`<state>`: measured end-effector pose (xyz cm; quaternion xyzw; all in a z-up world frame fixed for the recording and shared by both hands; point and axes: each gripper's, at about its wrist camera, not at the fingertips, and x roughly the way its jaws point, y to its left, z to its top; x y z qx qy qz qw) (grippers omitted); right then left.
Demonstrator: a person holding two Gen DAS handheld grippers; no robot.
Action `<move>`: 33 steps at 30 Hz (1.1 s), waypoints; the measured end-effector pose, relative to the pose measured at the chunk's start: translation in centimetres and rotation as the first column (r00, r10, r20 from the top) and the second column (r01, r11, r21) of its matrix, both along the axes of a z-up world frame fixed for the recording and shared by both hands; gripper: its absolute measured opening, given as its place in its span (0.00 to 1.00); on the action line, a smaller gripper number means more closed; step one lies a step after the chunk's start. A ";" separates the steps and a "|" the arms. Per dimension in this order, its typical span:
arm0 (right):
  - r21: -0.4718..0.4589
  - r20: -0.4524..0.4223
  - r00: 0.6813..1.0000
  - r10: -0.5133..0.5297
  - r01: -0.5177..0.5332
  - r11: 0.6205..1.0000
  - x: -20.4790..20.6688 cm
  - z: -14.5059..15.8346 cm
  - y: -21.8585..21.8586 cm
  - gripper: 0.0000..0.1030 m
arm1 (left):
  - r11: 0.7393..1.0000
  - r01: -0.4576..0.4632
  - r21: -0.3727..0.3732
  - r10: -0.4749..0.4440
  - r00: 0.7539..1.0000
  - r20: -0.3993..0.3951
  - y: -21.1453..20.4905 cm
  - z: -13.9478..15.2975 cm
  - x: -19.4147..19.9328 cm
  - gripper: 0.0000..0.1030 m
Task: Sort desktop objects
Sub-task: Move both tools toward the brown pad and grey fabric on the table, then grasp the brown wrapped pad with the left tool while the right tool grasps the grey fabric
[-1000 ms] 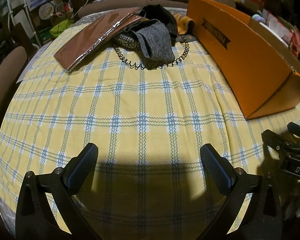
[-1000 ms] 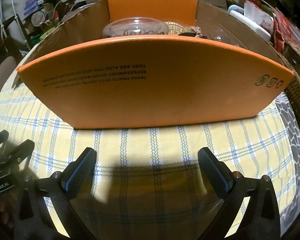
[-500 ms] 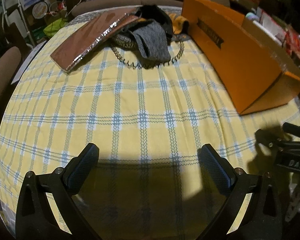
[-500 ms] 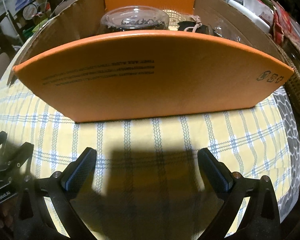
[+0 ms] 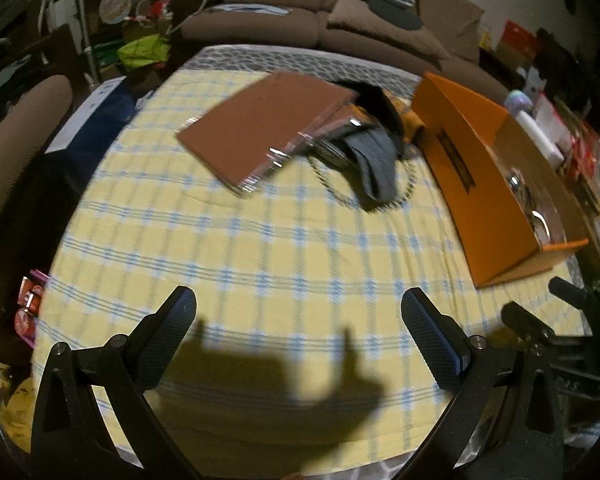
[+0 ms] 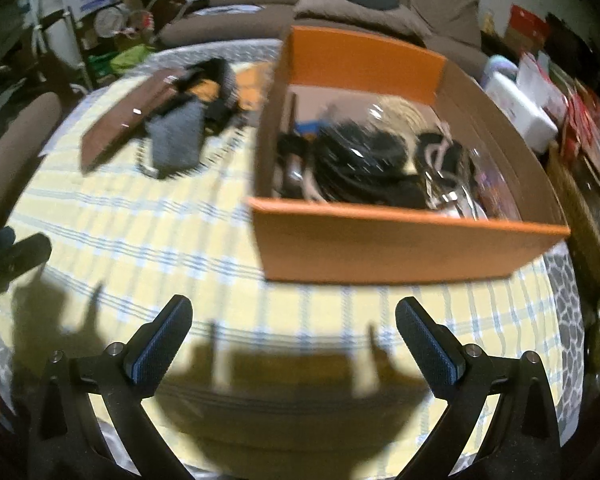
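Both the left tongs (image 5: 298, 334) and the right tongs (image 6: 294, 336) are held wide apart and empty above the checked cloth (image 5: 228, 248) of the bench. An orange box (image 6: 404, 240) is seen ahead of the right tongs, filled with blurred dark items. A brown folder (image 5: 260, 128), a grey cloth (image 5: 374, 164) and a coiled cord (image 5: 408, 188) are piled at the far side, left of the box.

brown sofa (image 5: 324, 20) behind table (image 5: 228, 240) | yellow-blue plaid cloth on table | brown chair (image 5: 16, 128) left of table | cluttered shelves (image 6: 560, 92) right of table | dim room
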<state>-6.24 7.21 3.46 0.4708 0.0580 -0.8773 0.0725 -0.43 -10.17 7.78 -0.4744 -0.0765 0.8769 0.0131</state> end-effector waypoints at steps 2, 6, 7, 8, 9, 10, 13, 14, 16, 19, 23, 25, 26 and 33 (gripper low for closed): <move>-0.024 -0.015 1.000 0.023 -0.024 0.999 0.2 0.6 -0.9 1.00 | 1.000 -0.022 0.004 0.022 1.000 -0.006 -1.4 0.7 -0.4 1.00; -0.056 -0.050 0.997 0.065 -0.068 0.996 -0.3 2.3 -3.2 1.00 | 0.997 -0.068 0.033 0.068 0.998 -0.013 -4.0 1.3 -1.7 1.00; -0.061 -0.062 0.995 0.075 -0.079 0.995 -0.5 2.9 -3.8 1.00 | 0.996 -0.079 0.040 0.079 0.997 -0.013 -4.5 1.3 -2.2 1.00; -0.067 -0.070 0.994 0.087 -0.092 0.994 -0.6 3.3 -4.1 1.00 | 0.995 -0.092 0.048 0.093 0.996 -0.014 -5.0 1.3 -2.6 1.00; -0.070 -0.078 0.992 0.103 -0.109 0.992 -1.0 3.6 -4.4 1.00 | 0.993 -0.103 0.055 0.104 0.994 -0.015 -5.5 1.2 -3.1 1.00; -0.069 -0.089 0.989 0.115 -0.121 0.990 -1.5 4.0 -4.9 1.00 | 0.992 -0.112 0.062 0.113 0.993 -0.015 -5.9 1.0 -3.5 1.00; -0.080 -0.096 0.988 0.118 -0.126 0.989 -3.6 4.1 -6.0 1.00 | 0.990 -0.124 0.073 0.126 0.992 -0.012 -6.5 0.3 -4.9 1.00; -0.091 -0.095 0.988 0.118 -0.127 0.988 -4.3 4.0 -6.3 1.00 | 0.990 -0.124 0.072 0.125 0.992 -0.010 -6.6 0.0 -5.4 1.00; -0.108 -0.099 0.988 0.117 -0.128 0.986 -5.5 4.1 -6.9 1.00 | 0.990 -0.122 0.067 0.122 0.993 0.004 -6.6 -0.8 -6.3 1.00; -0.132 -0.113 0.986 0.119 -0.133 0.982 -7.3 4.2 -7.8 1.00 | 0.992 -0.110 0.062 0.109 0.994 0.020 -6.3 -1.6 -7.7 1.00; -0.202 -0.111 0.988 0.109 -0.130 0.971 -9.9 4.3 -8.7 1.00 | 0.995 -0.093 0.028 0.092 0.995 0.034 -5.7 -2.5 -9.7 1.00; -0.251 -0.102 0.989 0.103 -0.126 0.960 -11.2 4.1 -9.1 0.99 | 0.996 -0.088 0.027 0.087 0.996 0.036 -5.8 -2.9 -10.4 1.00; -0.276 -0.099 0.990 0.101 -0.125 0.953 -11.9 4.0 -9.3 0.99 | 0.996 -0.084 0.026 0.083 0.996 0.036 -5.8 -3.0 -10.8 1.00; -0.343 -0.093 0.990 0.102 -0.128 0.931 -16.5 3.0 -10.9 0.90 | 0.999 -0.040 -0.028 0.041 0.999 0.021 -4.9 -3.4 -13.1 0.99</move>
